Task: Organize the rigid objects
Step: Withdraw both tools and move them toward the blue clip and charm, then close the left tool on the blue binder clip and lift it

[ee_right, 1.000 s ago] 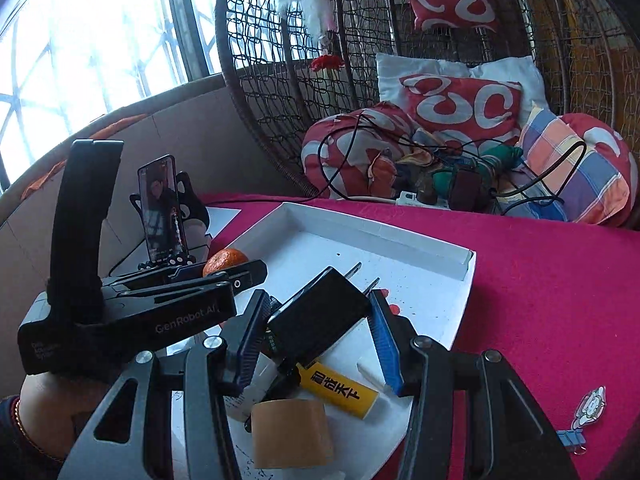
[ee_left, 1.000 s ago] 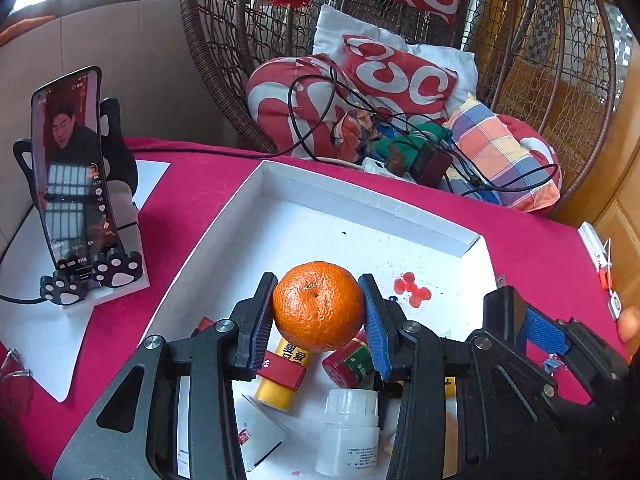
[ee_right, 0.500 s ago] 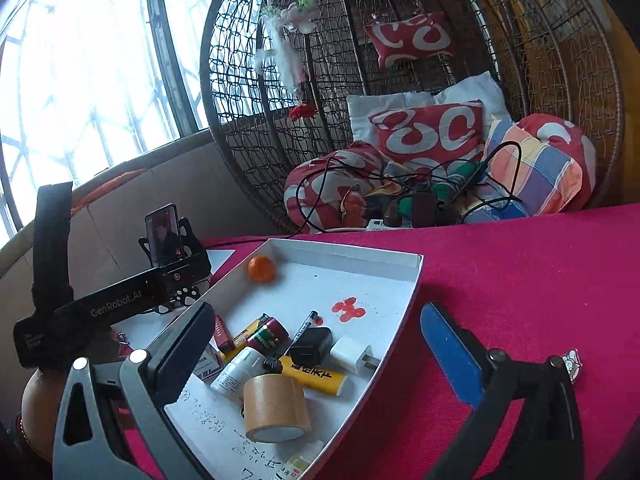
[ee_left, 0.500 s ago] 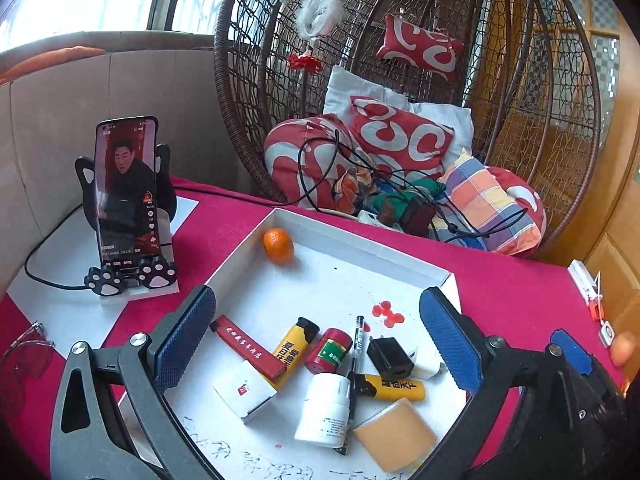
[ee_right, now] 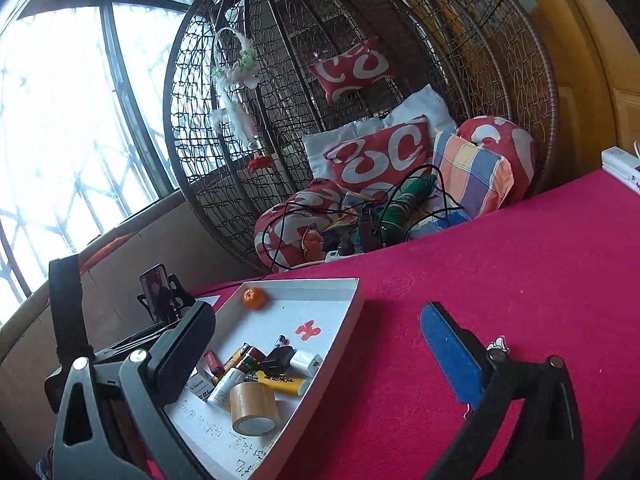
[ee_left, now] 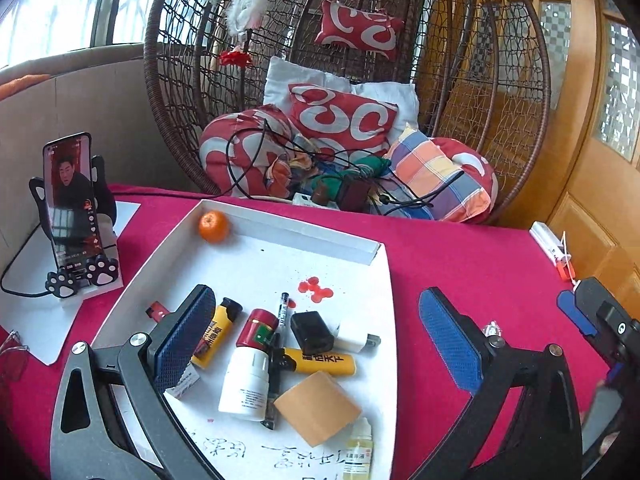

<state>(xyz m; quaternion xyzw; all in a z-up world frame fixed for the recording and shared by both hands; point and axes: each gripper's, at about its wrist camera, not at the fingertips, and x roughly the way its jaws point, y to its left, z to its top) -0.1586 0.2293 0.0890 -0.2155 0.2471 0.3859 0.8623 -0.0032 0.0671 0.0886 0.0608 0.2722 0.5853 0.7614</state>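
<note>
Both tongs, left gripper (ee_left: 316,336) and right gripper (ee_right: 316,356), stand wide, nothing held; next pick is best approached squarely above white tray (ee_left: 248,220), clutter nearest tangerine (ee_left: 214,226) avoided

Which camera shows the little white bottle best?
The left wrist camera. There the white bottle lies in full view in the white tray, cap and label plain to see. In the right wrist view the bottle is small, and the tape roll covers its lower end.
</note>
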